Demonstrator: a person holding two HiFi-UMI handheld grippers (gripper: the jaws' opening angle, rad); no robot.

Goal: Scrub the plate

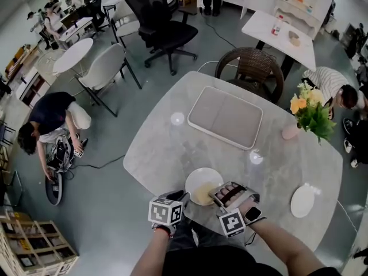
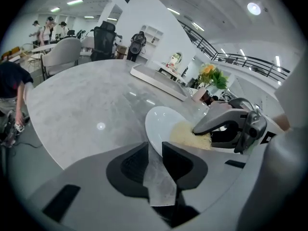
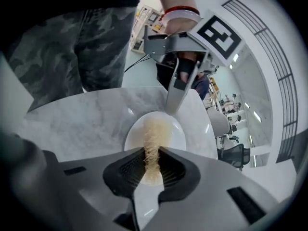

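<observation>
At the table's [image 1: 167, 154] near edge, the right gripper [image 3: 153, 170] is clenching a straw-coloured scrubber [image 3: 154, 136] lying lengthwise straight ahead across the plate [image 1: 198, 179], while the left gripper [image 2: 155, 160] is pinching the plate's rim opposite.

— Where is the round white ceramic plate [image 1: 197, 178] lying?
— Near the front edge of the grey marbled table [image 1: 172, 148], its rim being pinched by the left gripper [image 2: 155, 150].
— And the pale yellow fibrous scrubbing pad [image 3: 155, 136]?
— It is pressing on the plate, squeezed between the right gripper's [image 3: 153, 153] jaws.
</observation>
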